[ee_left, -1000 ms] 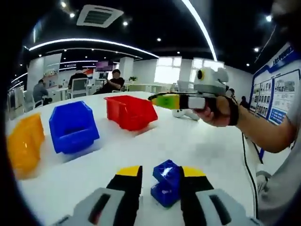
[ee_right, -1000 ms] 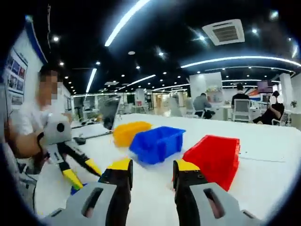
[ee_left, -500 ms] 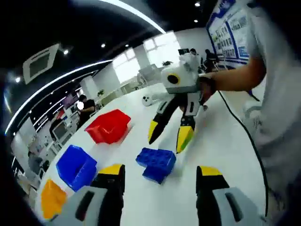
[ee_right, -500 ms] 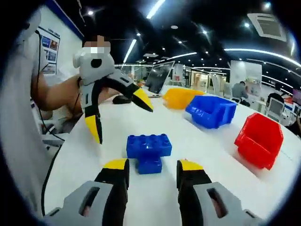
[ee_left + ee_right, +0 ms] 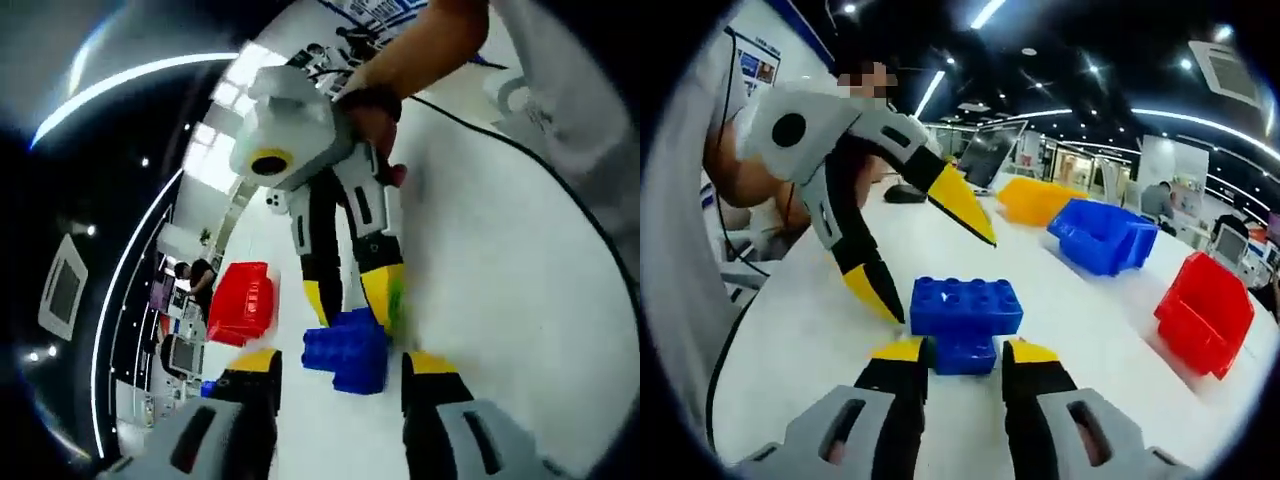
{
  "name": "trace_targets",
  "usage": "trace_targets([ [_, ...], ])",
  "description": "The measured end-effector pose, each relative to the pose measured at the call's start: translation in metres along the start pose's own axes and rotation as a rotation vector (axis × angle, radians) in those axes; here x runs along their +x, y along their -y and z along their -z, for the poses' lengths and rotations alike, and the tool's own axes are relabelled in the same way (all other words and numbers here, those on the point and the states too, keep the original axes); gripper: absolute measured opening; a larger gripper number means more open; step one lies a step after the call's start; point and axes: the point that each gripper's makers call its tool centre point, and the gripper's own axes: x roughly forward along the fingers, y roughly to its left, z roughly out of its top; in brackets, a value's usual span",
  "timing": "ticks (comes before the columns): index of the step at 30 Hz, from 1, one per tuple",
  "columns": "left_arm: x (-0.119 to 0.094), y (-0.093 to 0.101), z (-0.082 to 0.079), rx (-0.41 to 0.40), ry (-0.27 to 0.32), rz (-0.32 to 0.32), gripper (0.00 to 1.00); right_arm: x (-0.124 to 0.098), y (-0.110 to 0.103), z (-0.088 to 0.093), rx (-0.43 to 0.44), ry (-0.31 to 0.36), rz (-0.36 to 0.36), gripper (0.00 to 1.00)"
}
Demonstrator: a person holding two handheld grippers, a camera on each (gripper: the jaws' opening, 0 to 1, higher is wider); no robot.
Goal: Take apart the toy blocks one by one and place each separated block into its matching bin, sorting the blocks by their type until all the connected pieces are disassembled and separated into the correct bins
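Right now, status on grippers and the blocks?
Right gripper closing around lower blue block. Left gripper open, straddling upper blue block. Blocks joined. Bins: yellow bin, blue bin, red bin.

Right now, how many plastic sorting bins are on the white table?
3. In the right gripper view, the yellow plastic bin is farthest, the blue plastic bin sits beside it, and the red plastic bin is at the right. None looks hidden.

The stacked blue blocks (image 5: 962,320) are hemmed in on the white table (image 5: 800,340): the right gripper (image 5: 963,352) is set against the lower block, and the spread left gripper (image 5: 930,250) is planted at their far side. Open tabletop is left between the blocks and the yellow bin (image 5: 1037,200), blue bin (image 5: 1102,236) and red bin (image 5: 1203,312), which are lined up well apart from them.
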Motion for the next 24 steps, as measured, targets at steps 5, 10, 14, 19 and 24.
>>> trace_targets([
  [5,0.0,-0.003,-0.006,0.025,-0.022,-0.064,0.37,0.002,-0.003,0.002,-0.003,-0.008,0.009,0.24],
  [10,0.004,0.008,-0.008,0.139,-0.09,-0.063,0.29,0.0,-0.001,0.002,0.007,-0.02,0.017,0.23],
  [14,0.011,0.016,-0.005,0.222,-0.155,-0.05,0.27,0.003,-0.007,0.001,-0.006,-0.023,-0.002,0.23],
  [19,0.013,0.014,-0.005,0.201,-0.168,-0.038,0.25,0.0,-0.003,0.002,-0.043,-0.057,0.014,0.23],
  [24,0.013,0.014,-0.005,0.194,-0.17,-0.002,0.24,-0.001,-0.002,0.002,-0.05,-0.064,0.014,0.23],
])
